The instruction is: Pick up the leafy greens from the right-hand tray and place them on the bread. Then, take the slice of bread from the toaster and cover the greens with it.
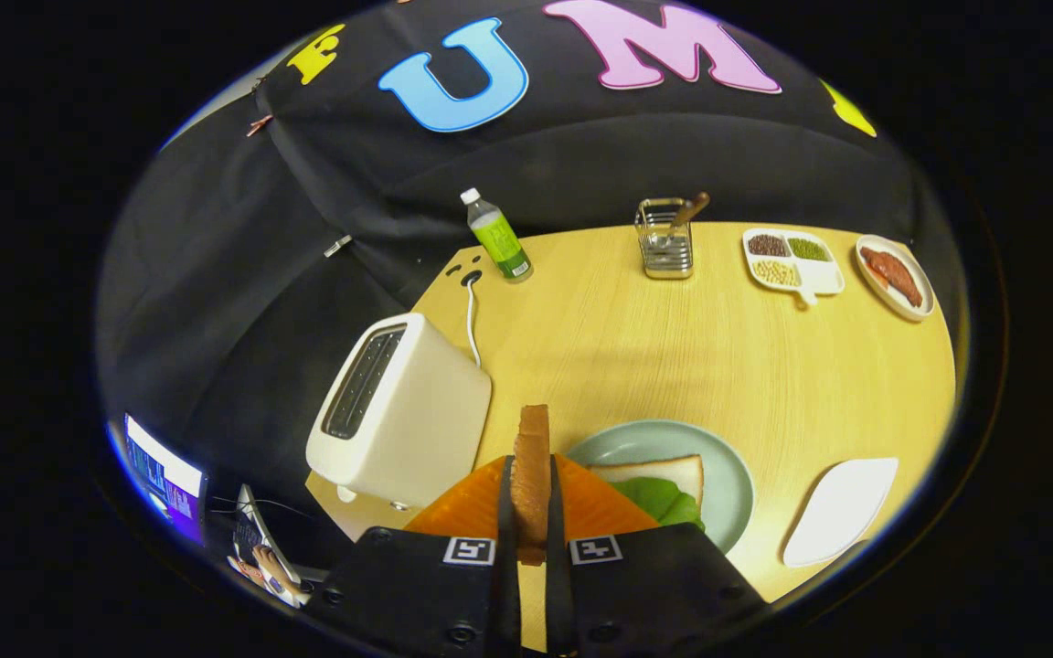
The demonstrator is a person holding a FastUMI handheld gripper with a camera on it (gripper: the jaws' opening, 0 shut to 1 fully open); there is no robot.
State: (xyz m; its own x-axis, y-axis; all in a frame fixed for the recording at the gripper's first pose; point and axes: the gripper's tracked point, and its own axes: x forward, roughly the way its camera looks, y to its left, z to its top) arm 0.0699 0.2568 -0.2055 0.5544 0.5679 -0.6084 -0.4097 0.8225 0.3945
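My gripper is shut on a slice of toasted bread, held edge-on and upright between the two fingers. Just ahead and to the right of the fingers lies a pale green plate with a white bread slice on it and leafy greens resting on that slice. The white toaster stands to the left of the fingers, its slots dark. An empty white tray lies to the right of the plate.
At the far side of the wooden table stand a green-labelled bottle, a metal utensil holder, a divided dish of beans and a plate of meat. The toaster's white cable runs to a table socket.
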